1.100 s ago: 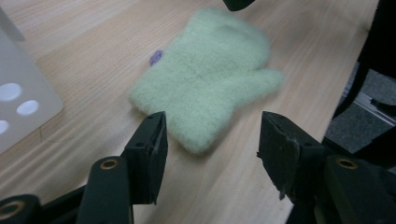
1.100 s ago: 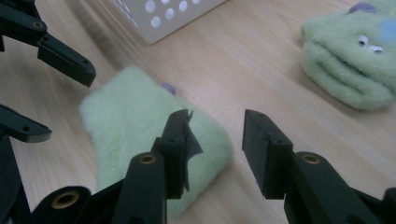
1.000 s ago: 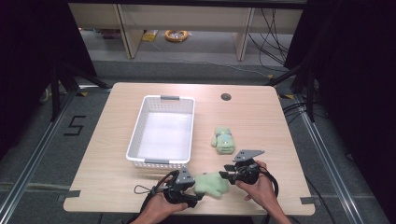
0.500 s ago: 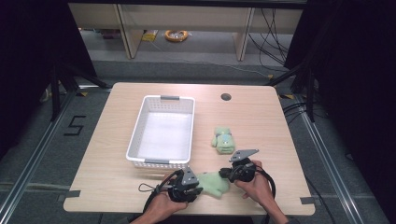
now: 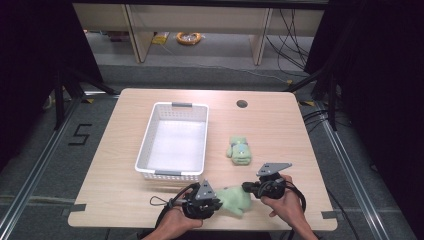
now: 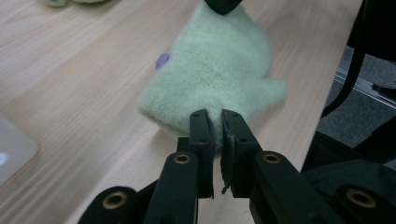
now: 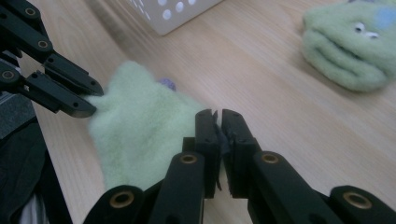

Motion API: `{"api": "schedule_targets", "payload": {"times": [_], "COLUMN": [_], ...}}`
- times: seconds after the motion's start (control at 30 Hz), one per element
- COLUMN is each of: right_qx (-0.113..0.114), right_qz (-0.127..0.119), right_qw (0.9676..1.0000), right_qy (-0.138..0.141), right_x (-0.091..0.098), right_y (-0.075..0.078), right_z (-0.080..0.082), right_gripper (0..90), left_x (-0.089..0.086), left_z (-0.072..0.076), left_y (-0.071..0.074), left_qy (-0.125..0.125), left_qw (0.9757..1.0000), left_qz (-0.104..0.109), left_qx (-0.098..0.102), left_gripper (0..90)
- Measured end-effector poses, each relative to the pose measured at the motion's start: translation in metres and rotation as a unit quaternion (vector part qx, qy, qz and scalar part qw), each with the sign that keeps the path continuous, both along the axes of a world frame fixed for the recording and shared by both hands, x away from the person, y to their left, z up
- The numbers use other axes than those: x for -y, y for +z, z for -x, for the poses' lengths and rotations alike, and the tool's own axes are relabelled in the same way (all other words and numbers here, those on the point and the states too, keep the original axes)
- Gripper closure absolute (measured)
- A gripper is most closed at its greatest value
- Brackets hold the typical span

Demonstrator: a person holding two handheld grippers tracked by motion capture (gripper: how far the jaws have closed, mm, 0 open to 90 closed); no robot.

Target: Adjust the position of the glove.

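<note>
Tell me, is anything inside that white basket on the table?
Nothing can be seen in the white basket: its floor looks bare from above. The near wall hides a thin strip of floor behind it. Both green mittens lie outside, on the table.

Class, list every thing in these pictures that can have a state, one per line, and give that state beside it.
Left gripper: shut on the near mitten's edge.
Right gripper: shut on the near mitten's opposite edge.
Near mitten: lying flat on the table, pinched at both ends.
Far mitten: lying loose on the table, untouched.
Basket: upright, empty.
Table: bears the basket and both mittens.
</note>
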State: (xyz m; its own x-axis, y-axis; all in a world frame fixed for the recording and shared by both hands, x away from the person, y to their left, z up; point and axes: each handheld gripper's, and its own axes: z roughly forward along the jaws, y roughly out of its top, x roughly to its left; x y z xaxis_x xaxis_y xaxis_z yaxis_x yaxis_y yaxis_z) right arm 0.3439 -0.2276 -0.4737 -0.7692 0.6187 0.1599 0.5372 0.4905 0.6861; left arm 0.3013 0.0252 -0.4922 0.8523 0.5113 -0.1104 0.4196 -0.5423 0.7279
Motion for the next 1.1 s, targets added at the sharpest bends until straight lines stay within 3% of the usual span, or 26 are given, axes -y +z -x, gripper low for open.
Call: {"api": "schedule_targets", "payload": {"times": [0.13,0.3,0.33,0.37,0.43,0.57,0.6,0.63,0.67,0.7,0.77,0.83,0.9,0.93,0.97,1.0,1.03,1.07,1.1], "right_qx": [-0.013,-0.005,-0.010,-0.013,-0.009,-0.015,-0.009,-0.017,-0.015,0.000,0.009,0.018,0.020,0.032,0.029,0.033,0.029,0.035,0.035], "right_qz": [0.003,0.001,0.015,0.027,0.029,0.031,0.016,0.026,0.016,0.015,0.010,0.011,0.000,0.001,0.000,0.011,0.002,0.011,0.011], "right_qw": [0.9998,0.9998,0.9997,0.9994,0.9993,0.9992,0.9995,0.9991,0.9988,0.9988,0.9986,0.9978,0.9972,0.9967,0.9961,0.9963,0.9954,0.9947,0.9947], "right_qy": [-0.012,-0.018,-0.018,-0.014,-0.021,-0.019,-0.026,-0.030,-0.044,-0.045,-0.052,-0.063,-0.072,-0.075,-0.083,-0.079,-0.091,-0.096,-0.096], "right_x": [0.010,0.009,0.008,0.007,0.005,0.005,0.004,0.006,0.005,0.008,0.009,0.011,0.009,0.009,0.008,0.008,0.004,0.001,0.001], "right_y": [-0.005,-0.014,-0.015,-0.015,-0.017,-0.016,-0.018,-0.013,-0.012,-0.003,0.000,0.014,0.016,0.018,0.020,0.022,0.023,0.023,0.023], "right_z": [0.004,0.002,0.001,-0.001,-0.001,-0.003,-0.003,-0.003,-0.003,-0.007,-0.010,-0.019,-0.023,-0.028,-0.033,-0.039,-0.045,-0.058,-0.058], "right_gripper": [86.2,86.0,85.9,85.8,85.6,78.7,74.7,70.1,68.2,65.1,64.7,61.8,61.5,61.4,61.4,60.6,60.0,60.0,60.0], "left_x": [0.006,0.007,0.006,0.006,0.005,0.002,-0.001,-0.002,-0.005,-0.007,-0.012,-0.019,-0.026,-0.030,-0.034,-0.037,-0.039,-0.046,-0.046], "left_z": [-0.002,-0.005,-0.006,-0.006,-0.006,-0.004,-0.004,-0.002,-0.001,0.001,0.004,0.006,0.008,0.009,0.009,0.009,0.010,0.010,0.010], "left_y": [-0.005,-0.012,-0.012,-0.014,-0.014,-0.010,-0.007,-0.006,-0.003,0.000,0.005,0.010,0.013,0.014,0.015,0.014,0.014,0.013,0.013], "left_qy": [-0.005,0.003,-0.005,0.005,0.002,0.009,0.001,0.016,0.017,0.020,0.027,0.032,0.039,0.041,0.039,0.046,0.051,0.058,0.058], "left_qw": [1.0000,0.9998,0.9998,0.9997,0.9997,0.9996,0.9996,0.9993,0.9994,0.9995,0.9991,0.9988,0.9985,0.9983,0.9987,0.9982,0.9976,0.9972,0.9972], "left_qz": [-0.001,-0.007,-0.013,-0.008,-0.009,0.000,-0.005,0.008,0.009,0.010,0.023,0.028,0.031,0.033,0.023,0.030,0.038,0.033,0.033], "left_qx": [-0.008,-0.020,-0.017,-0.023,-0.022,-0.028,-0.027,-0.033,-0.028,-0.021,-0.024,-0.023,-0.024,-0.026,-0.022,-0.024,-0.029,-0.034,-0.034], "left_gripper": [82.5,80.8,78.7,77.8,77.0,63.9,59.2,54.4,52.7,50.1,47.6,43.9,42.7,41.6,40.7,39.3,38.3,36.9,36.1]}}
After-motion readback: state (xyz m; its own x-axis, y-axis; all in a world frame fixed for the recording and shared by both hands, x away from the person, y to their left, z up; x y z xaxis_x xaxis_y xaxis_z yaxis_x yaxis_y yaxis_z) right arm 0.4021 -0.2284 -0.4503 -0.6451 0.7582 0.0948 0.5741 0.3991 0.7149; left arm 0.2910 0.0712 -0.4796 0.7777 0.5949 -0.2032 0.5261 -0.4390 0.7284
